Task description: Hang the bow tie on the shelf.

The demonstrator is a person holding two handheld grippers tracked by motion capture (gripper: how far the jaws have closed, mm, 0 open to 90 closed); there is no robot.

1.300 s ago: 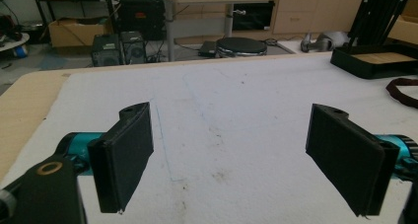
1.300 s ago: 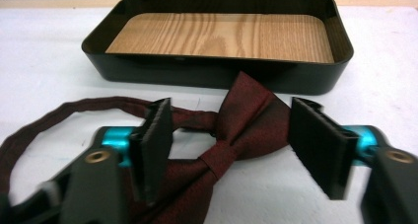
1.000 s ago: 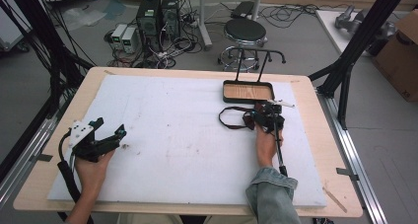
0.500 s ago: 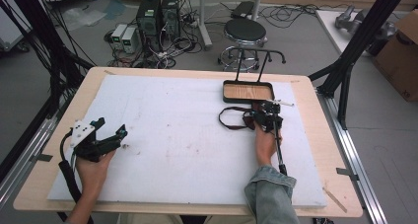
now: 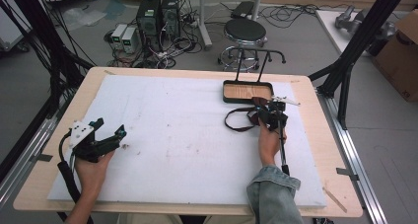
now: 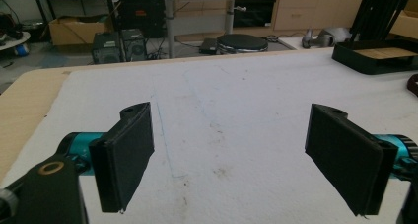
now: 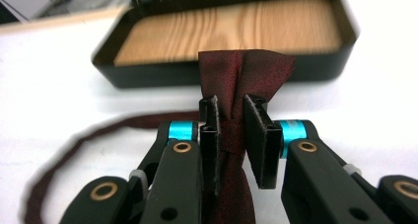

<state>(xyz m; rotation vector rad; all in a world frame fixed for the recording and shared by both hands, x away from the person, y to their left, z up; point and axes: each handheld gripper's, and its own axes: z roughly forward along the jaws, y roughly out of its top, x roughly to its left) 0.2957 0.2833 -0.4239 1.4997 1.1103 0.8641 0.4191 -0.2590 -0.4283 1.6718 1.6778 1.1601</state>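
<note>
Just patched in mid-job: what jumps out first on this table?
The right claw has just closed on the knot of a dark red bow tie, right in front of the black tray with its wood-grain floor at the table's far right. The tie's strap loops across the white mat. The left claw rests open, near left.

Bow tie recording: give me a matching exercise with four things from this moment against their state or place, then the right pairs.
Things:
1. bow tie
2. tray
3. left hand-held gripper
4. stool

States or places:
A. on the floor beyond the far edge of the table
B. jaws wide apart, nothing between them
C. dark red, pinched at its knot by the right hand-held gripper, whose jaws have just been closing
D. black rim, wood-grain bottom, nothing lying in it

Pairs: 1-C, 2-D, 3-B, 4-A
</note>
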